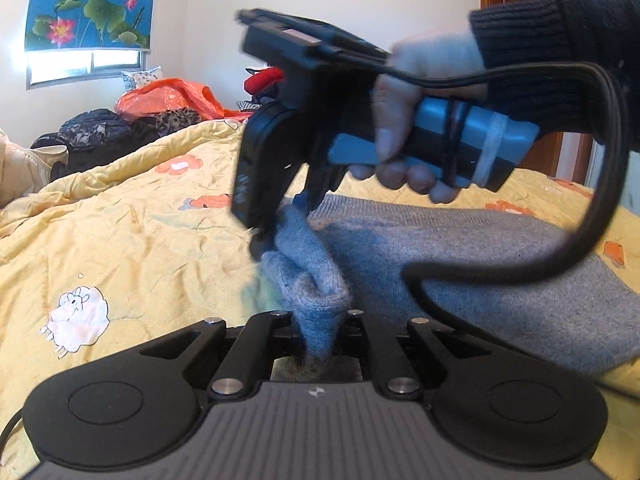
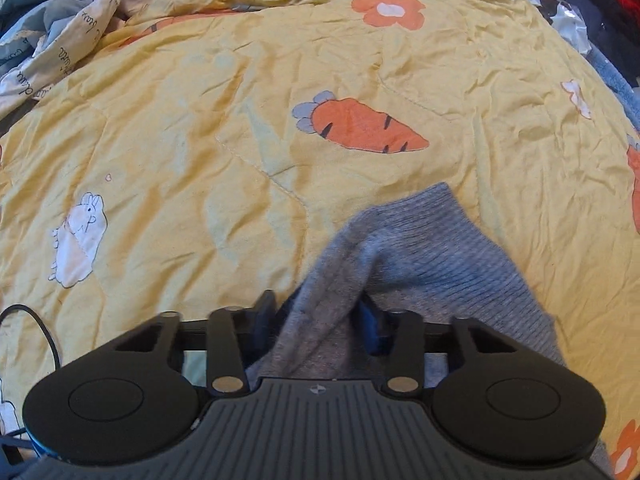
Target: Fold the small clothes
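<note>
A grey knit garment (image 1: pixel 460 248) lies spread on a yellow quilt (image 1: pixel 140 232) with carrot and rabbit prints. My left gripper (image 1: pixel 318 320) is shut on a bunched fold of the garment, which rises in a twisted strand from its fingers. Just beyond, a hand (image 1: pixel 420 80) in a dark sleeve holds my right gripper (image 1: pixel 284 224) pointing steeply down, clamped on the upper end of that same strand. In the right wrist view the garment (image 2: pixel 432 248) is pinched and tented up between the fingers of the right gripper (image 2: pixel 316 316), with its ribbed edge draped to the right over the quilt (image 2: pixel 240 120).
A black cable (image 1: pixel 520 268) loops from the right gripper over the garment. An orange bag (image 1: pixel 172 98) and dark jackets (image 1: pixel 96 128) are piled at the far end of the bed. Printed bedding (image 2: pixel 60 32) is crumpled at the upper left, and dark clothes (image 2: pixel 592 8) at the upper right.
</note>
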The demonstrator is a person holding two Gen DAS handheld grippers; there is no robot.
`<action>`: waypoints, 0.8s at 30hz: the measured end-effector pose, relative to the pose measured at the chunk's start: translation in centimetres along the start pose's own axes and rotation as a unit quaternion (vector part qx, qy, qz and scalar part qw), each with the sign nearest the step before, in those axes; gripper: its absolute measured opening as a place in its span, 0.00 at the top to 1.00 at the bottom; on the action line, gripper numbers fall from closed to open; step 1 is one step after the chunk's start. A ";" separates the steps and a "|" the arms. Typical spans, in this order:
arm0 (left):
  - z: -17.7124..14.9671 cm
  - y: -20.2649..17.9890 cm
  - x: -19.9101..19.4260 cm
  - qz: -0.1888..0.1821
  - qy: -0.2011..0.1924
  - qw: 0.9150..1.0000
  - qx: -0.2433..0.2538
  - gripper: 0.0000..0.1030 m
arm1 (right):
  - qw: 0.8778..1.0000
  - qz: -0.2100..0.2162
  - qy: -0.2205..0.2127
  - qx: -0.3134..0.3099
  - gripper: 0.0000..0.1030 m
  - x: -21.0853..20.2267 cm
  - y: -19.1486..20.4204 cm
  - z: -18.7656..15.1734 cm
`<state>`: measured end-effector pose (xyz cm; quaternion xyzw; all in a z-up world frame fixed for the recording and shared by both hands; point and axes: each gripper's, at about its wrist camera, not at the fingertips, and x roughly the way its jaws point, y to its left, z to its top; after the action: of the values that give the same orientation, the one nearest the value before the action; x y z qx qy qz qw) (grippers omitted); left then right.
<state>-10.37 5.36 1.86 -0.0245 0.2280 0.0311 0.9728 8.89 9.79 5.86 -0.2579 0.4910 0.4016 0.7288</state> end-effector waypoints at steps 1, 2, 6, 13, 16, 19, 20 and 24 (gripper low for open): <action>0.1 -0.1 -0.1 0.002 -0.003 1.000 0.005 0.94 | 1.000 0.007 -0.004 0.005 0.72 -0.4 -0.4 -0.2; 0.3 -0.1 -0.2 0.003 -0.007 1.000 0.012 0.94 | 1.000 0.012 -0.011 0.009 0.77 -0.9 -0.7 -0.5; 1.5 -1.6 -0.9 -0.019 -0.021 0.999 0.027 0.94 | 0.996 0.040 -0.059 0.046 0.82 -4.1 -3.2 -2.4; 3.4 -8.5 -1.3 -0.093 -0.048 0.992 0.072 0.94 | 0.980 0.073 -0.135 0.130 0.85 -10.8 -11.7 -10.6; 3.3 -12.2 -1.3 -0.133 -0.046 0.985 0.095 0.94 | 0.971 0.071 -0.158 0.167 0.85 -12.6 -15.3 -15.7; 2.4 -15.6 -0.8 -0.170 -0.039 0.977 0.125 0.94 | 0.961 0.064 -0.171 0.207 0.85 -13.3 -18.5 -20.8; 2.0 -16.7 -0.5 -0.181 -0.034 0.973 0.136 0.94 | 0.957 0.062 -0.174 0.222 0.85 -13.1 -19.4 -22.6; 0.0 -20.5 1.3 -0.198 0.010 0.965 0.172 0.94 | 0.942 0.067 -0.175 0.279 0.85 -10.9 -21.9 -27.9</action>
<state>-7.79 -15.01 1.96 0.0984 0.2301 -0.2022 0.9468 10.94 -27.27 4.82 0.0636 0.4645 0.3352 0.8172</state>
